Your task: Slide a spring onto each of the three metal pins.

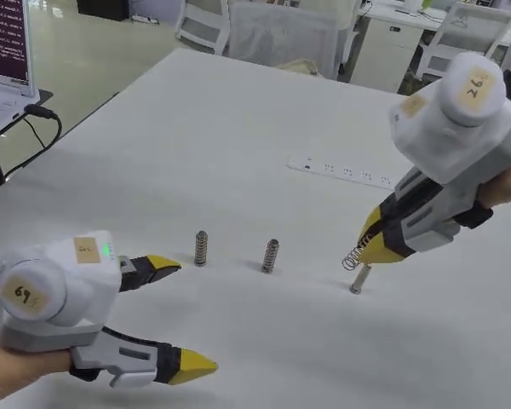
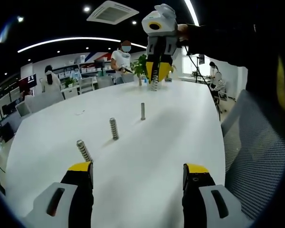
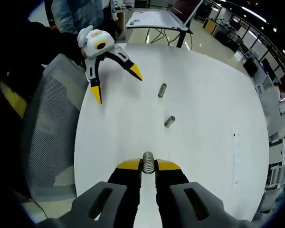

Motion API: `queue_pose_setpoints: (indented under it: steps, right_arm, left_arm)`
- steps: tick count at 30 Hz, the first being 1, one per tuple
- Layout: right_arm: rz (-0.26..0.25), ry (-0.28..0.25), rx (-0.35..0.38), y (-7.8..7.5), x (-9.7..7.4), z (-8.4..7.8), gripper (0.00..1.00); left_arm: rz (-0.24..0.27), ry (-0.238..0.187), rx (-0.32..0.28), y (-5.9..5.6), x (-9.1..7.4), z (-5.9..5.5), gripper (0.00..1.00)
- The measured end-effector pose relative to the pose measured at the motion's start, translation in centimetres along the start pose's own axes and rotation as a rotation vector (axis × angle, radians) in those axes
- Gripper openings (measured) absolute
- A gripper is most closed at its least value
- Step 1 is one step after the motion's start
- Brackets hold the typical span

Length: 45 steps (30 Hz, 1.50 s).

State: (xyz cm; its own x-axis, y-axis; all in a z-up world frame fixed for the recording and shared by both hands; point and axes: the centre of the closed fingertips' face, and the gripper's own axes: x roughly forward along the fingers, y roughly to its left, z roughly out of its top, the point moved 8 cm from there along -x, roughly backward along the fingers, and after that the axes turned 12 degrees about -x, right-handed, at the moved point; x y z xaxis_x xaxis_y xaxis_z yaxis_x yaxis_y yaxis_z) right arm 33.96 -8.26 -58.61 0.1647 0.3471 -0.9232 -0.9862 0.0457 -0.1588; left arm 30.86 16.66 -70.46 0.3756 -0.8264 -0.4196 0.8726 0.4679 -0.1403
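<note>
Two metal pins on the white table carry springs: one (image 1: 201,248) to the left, one (image 1: 271,256) in the middle. A bare pin (image 1: 358,279) stands to their right. My right gripper (image 1: 370,247) hovers just above the bare pin, shut on a loose spring (image 1: 355,253) that hangs tilted from its yellow tips. In the right gripper view the spring (image 3: 148,162) sits end-on between the shut jaws. My left gripper (image 1: 183,315) is wide open at the near left, holding nothing. The left gripper view shows the bare pin (image 2: 143,111) behind the two sprung pins (image 2: 114,128).
A white power strip (image 1: 345,170) lies on the table beyond the pins. A laptop (image 1: 4,51) with a black cable stands on a side desk at the far left. Office chairs (image 1: 281,34) line the table's far edge.
</note>
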Motion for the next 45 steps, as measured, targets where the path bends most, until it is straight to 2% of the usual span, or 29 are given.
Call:
queue_pose_setpoints:
  steps: [8,20,32,35,45]
  right_arm:
    - [-0.007,0.011,0.027,-0.8,-0.1,-1.1,0.08]
    - [-0.007,0.064,0.051,-2.2,0.1,-3.0,0.08]
    - [0.004,0.094,0.068,-3.4,1.2,-4.3,0.08]
    - [0.004,0.116,0.068,-3.6,1.6,-4.8,0.08]
    - [0.017,0.117,0.086,-4.1,2.5,-5.5,0.08]
  left_arm:
    - [0.013,-0.002,-0.001,0.2,-0.2,0.0,0.73]
    - [0.017,0.003,0.004,0.2,-0.1,-0.1,0.73]
    - [0.023,0.008,0.001,0.4,0.1,-0.2,0.72]
    - [0.024,0.01,0.0,0.5,0.1,-0.3,0.72]
    - [0.029,0.016,-0.001,0.7,0.1,-0.4,0.71]
